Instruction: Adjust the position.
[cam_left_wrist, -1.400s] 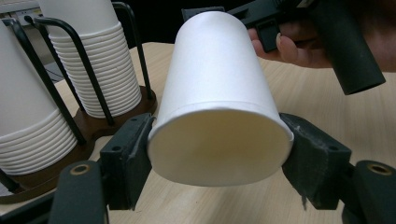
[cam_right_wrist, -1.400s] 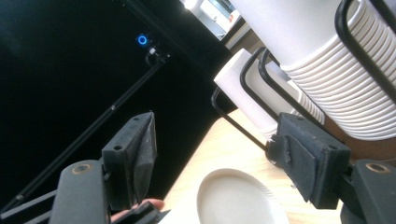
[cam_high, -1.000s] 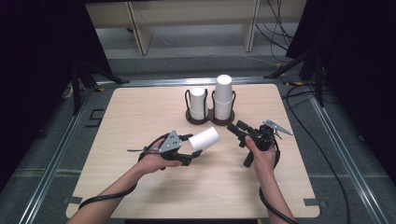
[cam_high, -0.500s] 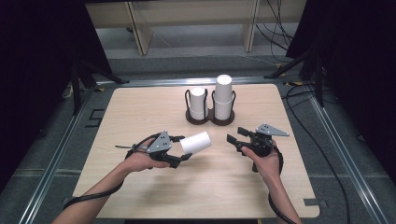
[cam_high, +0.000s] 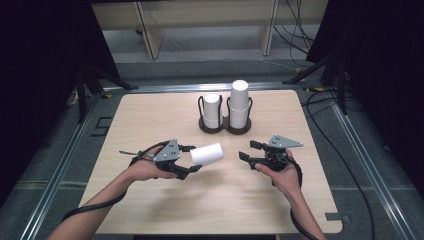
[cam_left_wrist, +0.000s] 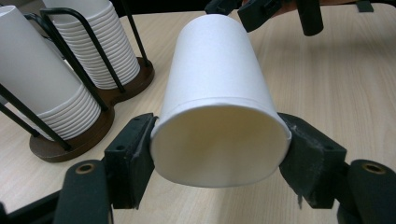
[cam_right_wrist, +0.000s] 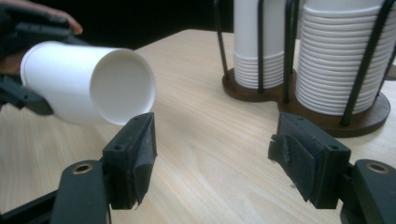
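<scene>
gently now: your left gripper (cam_high: 192, 161) is clamped on the rim end of the light, thin-walled paper cup (cam_high: 207, 154), held sideways above the table (cam_high: 150, 115), so take its stiffer base with your spread right gripper (cam_high: 248, 151) without crushing.

– What carries the things here?

– A desk (cam_high: 150, 120) with a pale wood top and rounded corners. It stands on a grey floor (cam_high: 370, 165), inside a metal frame.

– And what stands directly on it?

– One dark brown holder (cam_high: 225, 127), at the far middle of the desk. Its base has two round parts joined together, with thin black wire posts. Each part carries a stack of white cups (cam_high: 239, 102), bottoms up. The right stack is higher than the left stack (cam_high: 212, 110).

– Anything else on the wood?

– Near the right front corner there is a small grey mark (cam_high: 331, 217); what it is, I cannot tell.
</scene>
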